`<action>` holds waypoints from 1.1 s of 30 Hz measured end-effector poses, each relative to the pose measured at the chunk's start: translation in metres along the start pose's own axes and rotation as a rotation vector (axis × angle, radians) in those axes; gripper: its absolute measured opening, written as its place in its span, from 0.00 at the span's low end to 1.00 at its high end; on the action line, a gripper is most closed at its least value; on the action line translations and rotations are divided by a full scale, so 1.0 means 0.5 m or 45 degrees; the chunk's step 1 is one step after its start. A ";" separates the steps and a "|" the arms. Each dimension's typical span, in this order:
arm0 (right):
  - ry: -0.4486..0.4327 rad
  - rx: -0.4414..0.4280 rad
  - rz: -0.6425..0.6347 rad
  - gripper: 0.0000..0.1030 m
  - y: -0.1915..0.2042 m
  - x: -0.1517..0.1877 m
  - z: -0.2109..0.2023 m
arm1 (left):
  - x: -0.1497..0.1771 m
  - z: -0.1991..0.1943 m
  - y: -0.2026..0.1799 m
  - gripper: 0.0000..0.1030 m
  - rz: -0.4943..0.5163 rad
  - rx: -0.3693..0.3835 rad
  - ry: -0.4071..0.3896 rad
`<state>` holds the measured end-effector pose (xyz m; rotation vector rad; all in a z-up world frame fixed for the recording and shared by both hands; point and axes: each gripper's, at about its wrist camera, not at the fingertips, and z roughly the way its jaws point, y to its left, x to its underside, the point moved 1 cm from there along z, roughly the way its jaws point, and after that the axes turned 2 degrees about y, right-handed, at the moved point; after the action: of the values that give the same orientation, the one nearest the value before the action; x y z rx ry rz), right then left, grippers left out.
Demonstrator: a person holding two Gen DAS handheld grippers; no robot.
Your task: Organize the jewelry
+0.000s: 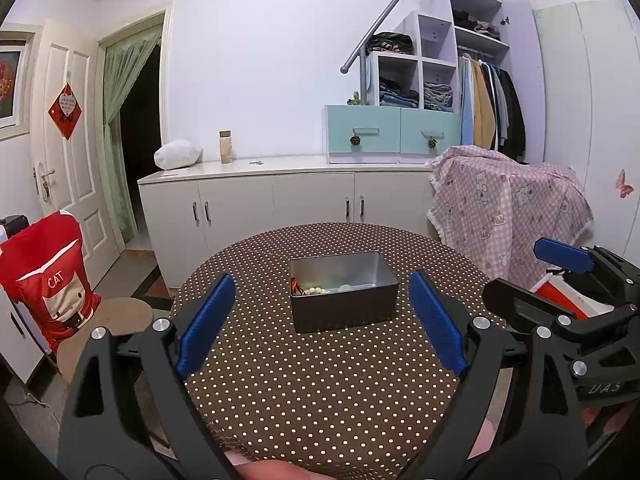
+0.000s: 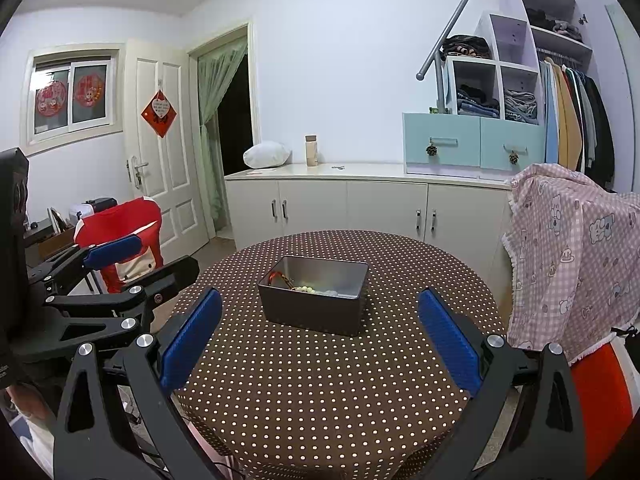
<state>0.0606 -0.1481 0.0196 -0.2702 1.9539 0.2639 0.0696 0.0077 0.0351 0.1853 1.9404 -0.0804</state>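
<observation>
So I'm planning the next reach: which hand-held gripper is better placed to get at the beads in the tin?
Left, slightly. The beads lie at the tin's left end, nearer the left hand-held gripper. Both it and the right hand-held gripper are open and empty.

tin box (image 1: pixel 344 304): near wall hides most contents | beaded jewelry (image 2: pixel 316 290): too small to identify | doorway (image 2: pixel 234 120): dark beyond
</observation>
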 end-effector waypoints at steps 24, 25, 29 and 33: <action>-0.002 -0.004 0.003 0.92 0.001 0.001 -0.006 | -0.002 -0.002 0.003 0.85 -0.005 -0.004 0.007; -0.001 -0.003 0.003 0.92 0.000 0.001 -0.006 | -0.002 -0.002 0.003 0.85 -0.006 -0.005 0.010; -0.001 -0.005 0.007 0.92 -0.001 0.002 -0.008 | -0.001 -0.002 0.002 0.85 -0.004 -0.007 0.011; 0.000 -0.007 0.009 0.92 -0.006 0.001 -0.008 | 0.001 -0.002 0.003 0.85 -0.007 -0.009 0.014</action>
<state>0.0576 -0.1522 0.0206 -0.2675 1.9547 0.2740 0.0687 0.0094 0.0352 0.1765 1.9517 -0.0763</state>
